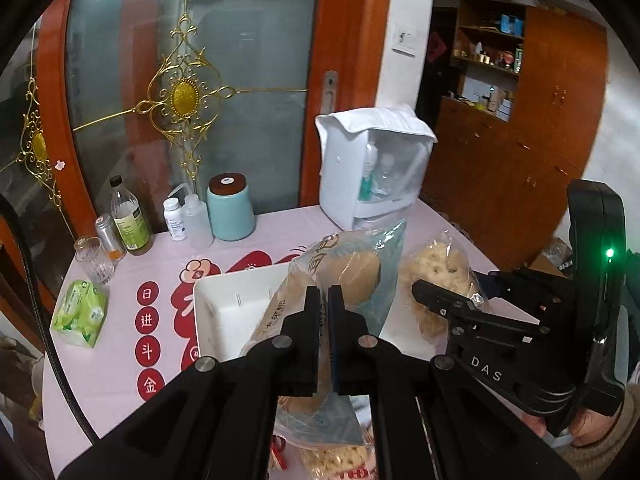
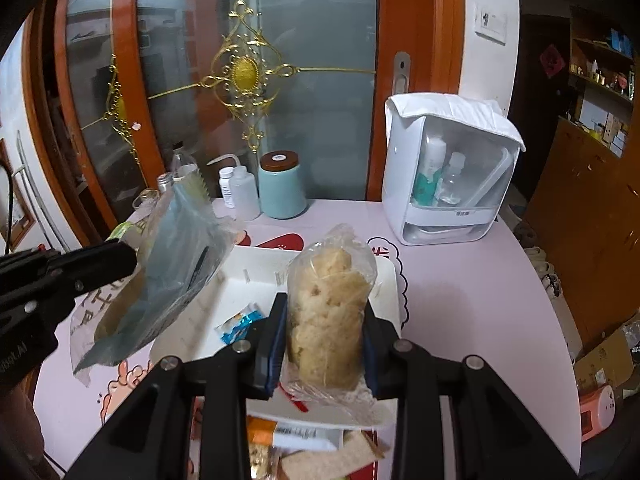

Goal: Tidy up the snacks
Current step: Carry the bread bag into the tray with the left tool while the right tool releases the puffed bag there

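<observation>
Two bags are up off the table at once, so the sorting looks well under way but far from finished. On the left, the left gripper (image 1: pixel 324 300) has its fingers pinched tight on the film of a blue-tinted bag of pale snack (image 1: pixel 344 276), hanging above the white tray (image 1: pixel 236 300). The tray itself holds only one small blue-and-white packet (image 2: pixel 238 326) as far as I can see. To the right, the right gripper (image 2: pixel 326 344) clamps a clear bag of crumbly pieces (image 2: pixel 328 312), fingers part-way apart around its width. More packets (image 2: pixel 300 440) lie at the near edge, seemingly not yet sorted.
</observation>
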Demonstrator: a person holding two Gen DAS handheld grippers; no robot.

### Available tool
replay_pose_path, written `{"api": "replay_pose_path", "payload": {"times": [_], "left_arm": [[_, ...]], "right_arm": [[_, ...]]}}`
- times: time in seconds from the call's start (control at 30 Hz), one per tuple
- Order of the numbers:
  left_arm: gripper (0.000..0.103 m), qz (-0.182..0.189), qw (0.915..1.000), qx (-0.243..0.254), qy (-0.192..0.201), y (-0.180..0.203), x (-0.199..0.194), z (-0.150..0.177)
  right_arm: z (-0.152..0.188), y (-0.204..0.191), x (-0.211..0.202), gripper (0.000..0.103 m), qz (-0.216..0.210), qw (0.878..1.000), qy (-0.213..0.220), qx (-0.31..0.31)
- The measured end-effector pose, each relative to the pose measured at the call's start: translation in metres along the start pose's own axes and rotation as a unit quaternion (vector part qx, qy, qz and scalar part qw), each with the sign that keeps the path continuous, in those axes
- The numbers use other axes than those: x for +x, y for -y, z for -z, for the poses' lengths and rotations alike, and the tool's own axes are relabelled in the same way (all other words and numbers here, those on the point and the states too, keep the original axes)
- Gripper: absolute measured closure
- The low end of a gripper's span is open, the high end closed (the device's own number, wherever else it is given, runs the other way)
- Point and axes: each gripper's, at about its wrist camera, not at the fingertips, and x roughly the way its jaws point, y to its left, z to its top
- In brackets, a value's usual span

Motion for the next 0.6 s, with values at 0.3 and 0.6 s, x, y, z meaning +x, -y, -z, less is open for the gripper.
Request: {"api": "replay_pose_path", "payload": {"times": [0.3, 0.6], "left_arm": [[0.101, -0.021, 0.9988, -0.022, -0.038, -0.019, 0.064, 0.004], [0.013, -0.079, 0.9946, -0.044, -0.051, -0.034, 0.085, 0.017]], "right_arm": [[0.003, 0.002, 0.054, 0.07, 0.001, 0.998, -0.054, 0.011], [0.016, 0.005, 0.078, 0.035, -0.024, 0.993, -0.103, 0.046]]}}
